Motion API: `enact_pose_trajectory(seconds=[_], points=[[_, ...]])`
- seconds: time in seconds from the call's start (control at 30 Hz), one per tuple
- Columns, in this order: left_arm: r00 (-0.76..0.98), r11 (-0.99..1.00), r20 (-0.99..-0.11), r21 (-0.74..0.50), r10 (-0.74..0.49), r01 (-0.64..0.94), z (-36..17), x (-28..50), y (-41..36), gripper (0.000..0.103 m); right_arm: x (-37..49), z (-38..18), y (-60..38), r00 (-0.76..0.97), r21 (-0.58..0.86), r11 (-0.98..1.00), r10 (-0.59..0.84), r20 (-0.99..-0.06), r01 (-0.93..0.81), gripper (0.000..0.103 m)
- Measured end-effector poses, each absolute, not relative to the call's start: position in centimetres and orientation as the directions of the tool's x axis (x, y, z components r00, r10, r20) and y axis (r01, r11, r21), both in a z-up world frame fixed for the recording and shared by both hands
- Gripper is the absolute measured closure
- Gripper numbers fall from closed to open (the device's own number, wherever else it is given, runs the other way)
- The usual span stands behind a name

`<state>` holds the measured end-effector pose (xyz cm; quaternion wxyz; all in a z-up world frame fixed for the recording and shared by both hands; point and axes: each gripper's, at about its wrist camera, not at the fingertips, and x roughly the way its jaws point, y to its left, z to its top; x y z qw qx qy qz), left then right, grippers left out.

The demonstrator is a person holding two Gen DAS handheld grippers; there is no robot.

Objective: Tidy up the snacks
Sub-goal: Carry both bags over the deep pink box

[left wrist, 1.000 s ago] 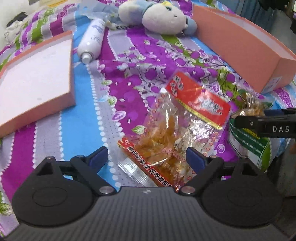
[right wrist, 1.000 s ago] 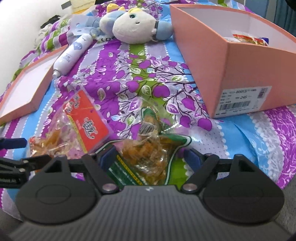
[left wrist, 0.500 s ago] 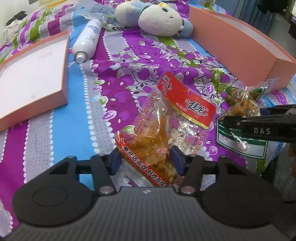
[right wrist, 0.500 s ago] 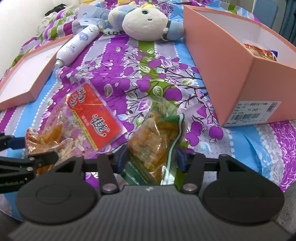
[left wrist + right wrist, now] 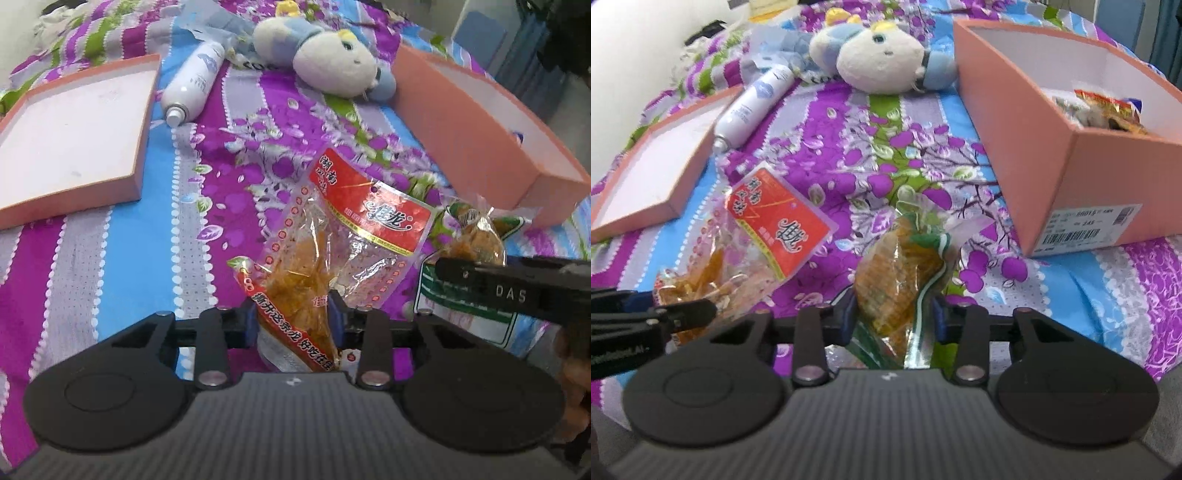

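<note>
My left gripper [image 5: 292, 317] is shut on the lower end of a clear snack bag with a red label [image 5: 332, 240], raised off the bedspread; the bag also shows in the right wrist view [image 5: 768, 225]. My right gripper [image 5: 894, 317] is shut on a green-edged snack bag [image 5: 905, 266] of orange pieces, which also shows in the left wrist view [image 5: 476, 240]. An open pink box [image 5: 1027, 110] stands at the right with several snack packets [image 5: 1104, 110] inside.
The pink box lid [image 5: 74, 129] lies at the left. A white spray bottle [image 5: 192, 85] and a plush toy [image 5: 328, 62] lie at the back on the purple flowered bedspread [image 5: 129, 229]. The right gripper's arm [image 5: 517, 291] crosses the left wrist view at the right.
Both grippers have closed on their snack bags, from open a second ago. Both bags have lifted and crumpled between the fingers.
</note>
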<state>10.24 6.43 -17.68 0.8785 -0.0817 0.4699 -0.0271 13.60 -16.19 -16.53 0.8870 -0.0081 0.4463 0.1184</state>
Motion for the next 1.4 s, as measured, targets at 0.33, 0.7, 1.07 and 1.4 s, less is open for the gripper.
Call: enact_pose_trajectory(seconds=[0.33,0.7,1.07,1.4], points=[[0.646,0.977,-0.761,-0.174,-0.055,-0.121,-10.2,8.0,3.3,0.061,10.9,-9.8,-19.0,0.638,0.121,0.957,0.268,-0.722,-0.264,0.060],[0.740,0.971,-0.669,-0.216,-0.068,-0.105,-2.3,6.0,-0.8,0.061,8.6,-2.6,-23.7,0.747,0.124,0.960,0.274,-0.605,-0.252,0.060],[0.797,0.968,-0.590,-0.248,-0.131,-0.024,2.4,4.9,-4.6,0.061,6.4,1.6,-27.4,0.821,0.117,0.973,0.229,-0.524,-0.197,0.060],[0.773,0.962,-0.595,-0.263,-0.220,0.071,2.7,8.0,-8.5,0.061,7.7,1.6,-30.9,0.830,0.130,0.987,0.151,-0.536,-0.095,0.060]])
